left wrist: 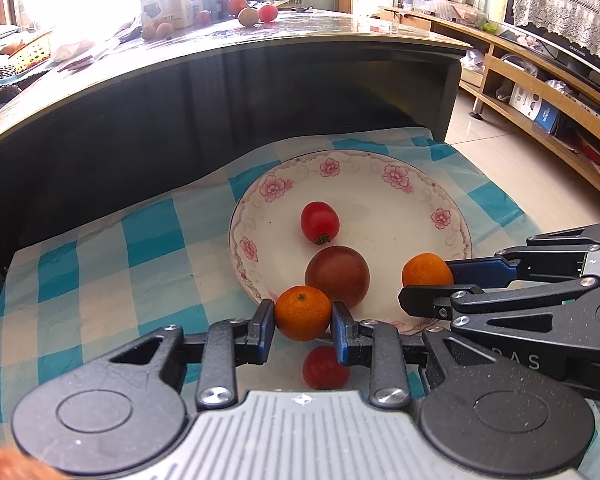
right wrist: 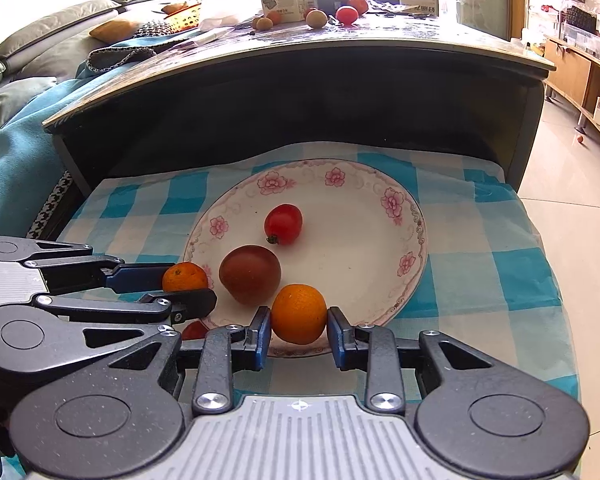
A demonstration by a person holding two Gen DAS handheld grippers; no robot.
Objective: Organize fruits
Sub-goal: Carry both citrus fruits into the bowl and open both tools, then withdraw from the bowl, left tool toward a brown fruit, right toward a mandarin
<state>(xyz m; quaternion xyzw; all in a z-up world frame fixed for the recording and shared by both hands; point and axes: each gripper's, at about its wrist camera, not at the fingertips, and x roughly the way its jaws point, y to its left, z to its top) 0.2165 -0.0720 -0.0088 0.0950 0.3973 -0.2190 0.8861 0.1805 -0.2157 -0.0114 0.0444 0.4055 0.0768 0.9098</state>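
Note:
A white plate with pink flowers sits on a blue checked cloth. On it lie a red tomato and a dark brown-red tomato. My left gripper is shut on a small orange at the plate's near-left rim. My right gripper is shut on another small orange over the plate's near edge. A second red tomato lies on the cloth below the left gripper.
The checked cloth covers a low surface under a dark table overhang. More fruit and a box sit on the tabletop. Wooden shelving stands at right over tiled floor.

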